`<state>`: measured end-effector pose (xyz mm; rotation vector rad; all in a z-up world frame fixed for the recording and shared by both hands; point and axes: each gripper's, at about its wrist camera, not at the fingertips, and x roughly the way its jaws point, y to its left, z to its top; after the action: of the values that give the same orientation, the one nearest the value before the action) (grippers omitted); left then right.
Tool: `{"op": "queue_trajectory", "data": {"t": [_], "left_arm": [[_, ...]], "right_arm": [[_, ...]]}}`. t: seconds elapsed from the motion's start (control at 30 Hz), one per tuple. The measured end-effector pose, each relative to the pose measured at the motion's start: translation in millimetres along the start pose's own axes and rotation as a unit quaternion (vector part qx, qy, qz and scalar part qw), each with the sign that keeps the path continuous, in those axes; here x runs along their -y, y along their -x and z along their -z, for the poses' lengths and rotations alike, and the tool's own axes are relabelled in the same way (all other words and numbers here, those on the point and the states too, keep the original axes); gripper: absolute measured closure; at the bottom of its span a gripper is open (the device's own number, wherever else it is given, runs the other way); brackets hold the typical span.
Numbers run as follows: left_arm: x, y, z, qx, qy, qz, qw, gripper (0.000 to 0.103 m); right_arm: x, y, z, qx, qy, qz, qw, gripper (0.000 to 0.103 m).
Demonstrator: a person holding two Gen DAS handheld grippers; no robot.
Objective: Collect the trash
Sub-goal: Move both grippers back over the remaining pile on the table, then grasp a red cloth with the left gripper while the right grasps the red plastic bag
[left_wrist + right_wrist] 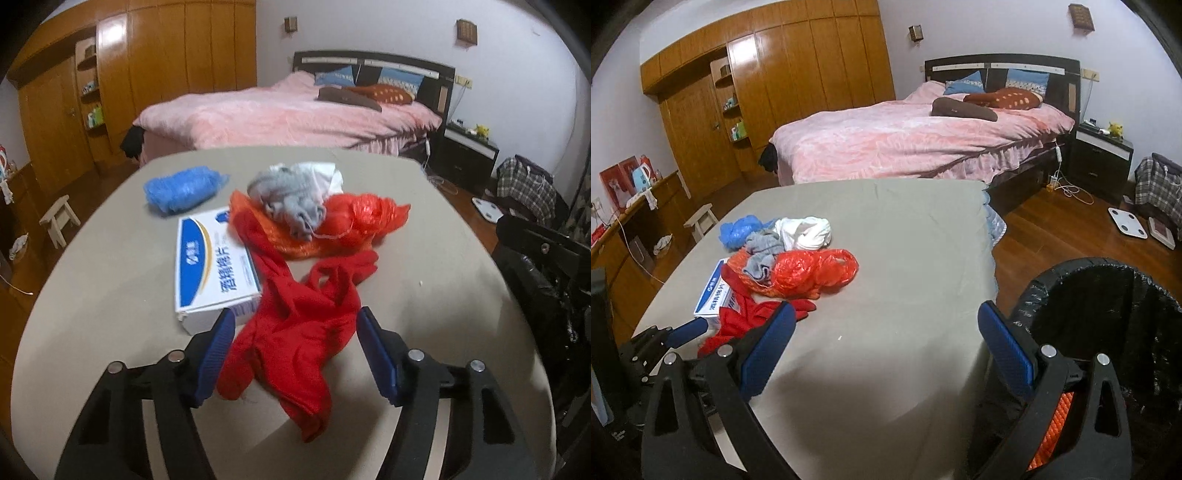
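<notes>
A heap of trash lies on the beige-covered table (110, 295): a red cloth (295, 325), a white and blue box (214, 266), an orange-red plastic bag (354, 218), a grey rag (291, 192), a white wad (805, 230) and a blue plastic wad (181, 188). My left gripper (295, 314) is open, its blue pads standing on either side of the red cloth's near end, the right pad clear of it. Over bare tabletop my right gripper (886, 310) is open with nothing between its fingers. A bin with a black liner (1108, 314) stands just right of the table.
Beyond the table stands a bed with a pink cover (905, 144), with a wooden wardrobe (798, 74) to its left. A small stool (701, 221) sits left of the table. A dark nightstand (1104, 155), cables and a white scale (1126, 221) are on the wooden floor at the right.
</notes>
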<state>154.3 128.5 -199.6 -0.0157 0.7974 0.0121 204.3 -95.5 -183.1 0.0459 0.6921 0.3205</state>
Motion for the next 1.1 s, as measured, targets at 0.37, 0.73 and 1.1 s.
{"op": "queue_trajectory", "data": {"t": [0.37, 0.73, 1.1], "left_arm": [[5.7, -18.3, 2.4, -0.039, -0.01, 0.022, 0.999, 0.089], [1.1, 22.9, -16.6, 0.047, 0.004, 0.033, 0.9983, 0.093], [-32.4, 49.0, -41.6, 0.109, 0.032, 0.003, 0.9936, 0.093]], "right_arm": [[2.0, -6.5, 1.5, -0.004, 0.004, 0.002, 1.0, 0.007], [-0.4, -3.0, -3.9, 0.007, 0.009, 0.001, 1.0, 0.007], [-22.3, -23.1, -18.1, 0.01, 0.008, -0.014, 1.0, 0.007]]}}
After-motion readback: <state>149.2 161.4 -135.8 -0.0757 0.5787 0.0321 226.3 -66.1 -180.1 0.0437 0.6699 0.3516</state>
